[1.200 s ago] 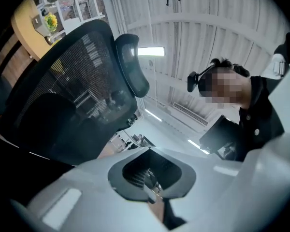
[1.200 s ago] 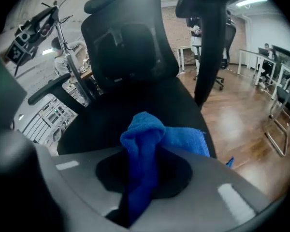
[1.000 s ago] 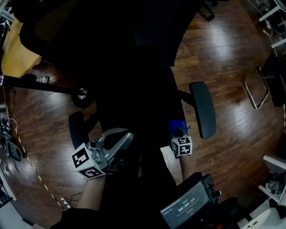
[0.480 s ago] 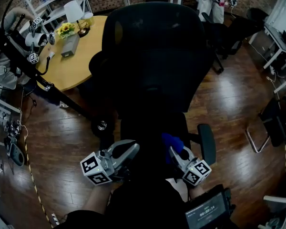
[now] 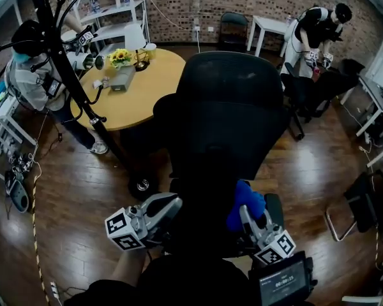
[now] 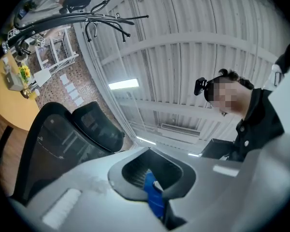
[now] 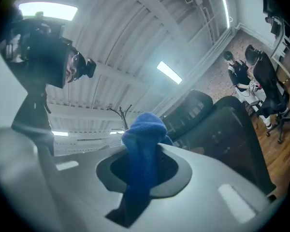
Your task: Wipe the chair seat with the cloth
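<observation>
A black office chair (image 5: pixel 233 113) stands right in front of me, its mesh back facing me and its dark seat (image 5: pixel 201 225) low between the grippers. My right gripper (image 5: pixel 245 210) is shut on a bunched blue cloth (image 5: pixel 246 199) held just above the seat's right side. The right gripper view shows the cloth (image 7: pixel 144 144) wedged between the jaws and bulging past the tips. My left gripper (image 5: pixel 171 204) hovers over the seat's left side with its jaws together. In the left gripper view only a thin blue strip (image 6: pixel 154 199) shows at the left gripper (image 6: pixel 157 197).
A round yellow table (image 5: pixel 131 91) with flowers and a box stands behind the chair on the left. A black stand (image 5: pixel 83 91) leans across it beside a person (image 5: pixel 32 75). Another person (image 5: pixel 316 30) is at the back right near more chairs. The floor (image 5: pixel 70 203) is dark wood.
The head view has swung up from the floor to the chair back and the room. Both grippers stay low in view; the right one with the cloth has shifted slightly right.
</observation>
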A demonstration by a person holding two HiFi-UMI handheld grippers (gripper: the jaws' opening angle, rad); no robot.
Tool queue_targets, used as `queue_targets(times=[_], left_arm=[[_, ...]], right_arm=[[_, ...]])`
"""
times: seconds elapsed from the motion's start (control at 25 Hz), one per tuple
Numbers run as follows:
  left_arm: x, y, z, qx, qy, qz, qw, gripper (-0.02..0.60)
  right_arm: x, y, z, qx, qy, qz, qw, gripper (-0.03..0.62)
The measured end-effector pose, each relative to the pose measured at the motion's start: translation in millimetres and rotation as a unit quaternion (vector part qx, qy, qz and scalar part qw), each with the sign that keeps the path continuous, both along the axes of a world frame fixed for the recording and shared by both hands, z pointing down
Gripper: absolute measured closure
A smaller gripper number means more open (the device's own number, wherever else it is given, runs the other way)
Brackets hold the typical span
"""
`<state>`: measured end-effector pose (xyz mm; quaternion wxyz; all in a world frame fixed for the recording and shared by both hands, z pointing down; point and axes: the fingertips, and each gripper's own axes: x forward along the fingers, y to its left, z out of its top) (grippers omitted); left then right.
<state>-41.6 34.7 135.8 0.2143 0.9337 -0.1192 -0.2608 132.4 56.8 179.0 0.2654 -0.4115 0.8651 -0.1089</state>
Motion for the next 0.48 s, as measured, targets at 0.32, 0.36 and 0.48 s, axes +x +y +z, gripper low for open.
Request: queue_targets(times=[0.32, 0.36, 0.48], left_arm=[[11.5, 3.3, -12.2, 0.016, 0.013, -0.003, 0.9998, 0.58], [14.7, 4.2, -13.4, 0.017, 0.013, -0.003, 0.9998, 0.58], [24.8, 8.4, -14.7, 0.018, 0.012, -0.004, 0.9998, 0.58]], right_arm=[[-0.4, 6.0, 3.8, -0.013, -0.003, -0.007, 1.0, 0.537], [2.7, 7.5, 3.9, -0.015, -0.004, -0.007, 1.0, 0.537], [13.9, 13.9, 4.7, -0.016, -0.009, -0.005, 1.0, 0.537]])
